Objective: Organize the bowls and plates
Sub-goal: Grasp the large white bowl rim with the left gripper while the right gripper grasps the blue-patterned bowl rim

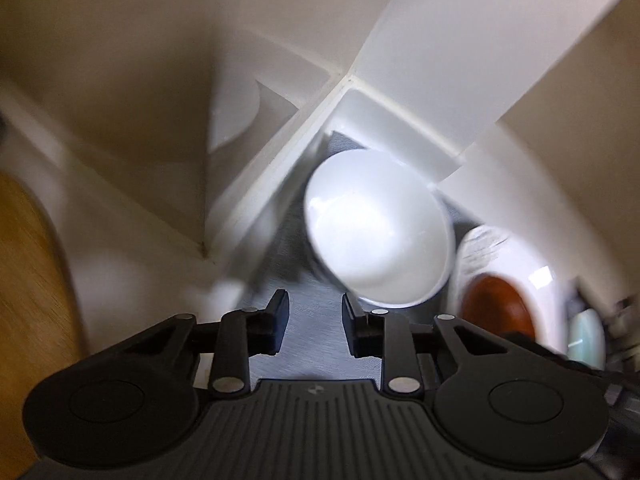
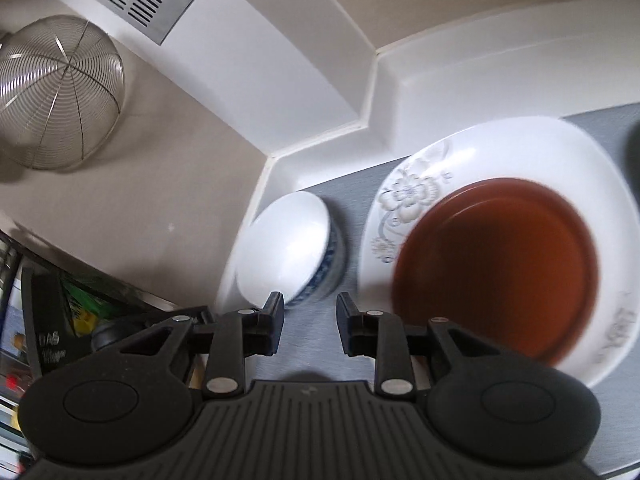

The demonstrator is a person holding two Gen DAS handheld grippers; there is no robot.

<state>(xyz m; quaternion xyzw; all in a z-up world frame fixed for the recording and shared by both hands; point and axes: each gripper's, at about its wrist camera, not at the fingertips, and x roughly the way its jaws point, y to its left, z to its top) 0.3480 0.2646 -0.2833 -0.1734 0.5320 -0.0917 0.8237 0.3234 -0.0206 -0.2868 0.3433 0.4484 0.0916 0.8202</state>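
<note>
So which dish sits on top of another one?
The brown plate: it rests inside the white flowered plate. The blue-patterned bowl stands alone beside them.

Each camera sits just behind its own hand-held gripper and looks forward and steeply down along the two black fingers, close over the grey bench (image 1: 316, 308) near its back edge. The left wrist view is rolled, so the white back wall runs aslant. Both views share the white bowl (image 1: 380, 228) (image 2: 288, 248) and the flowered plate (image 1: 484, 248) (image 2: 500, 152) bearing a brown dish (image 1: 496, 308) (image 2: 500, 264).
</note>
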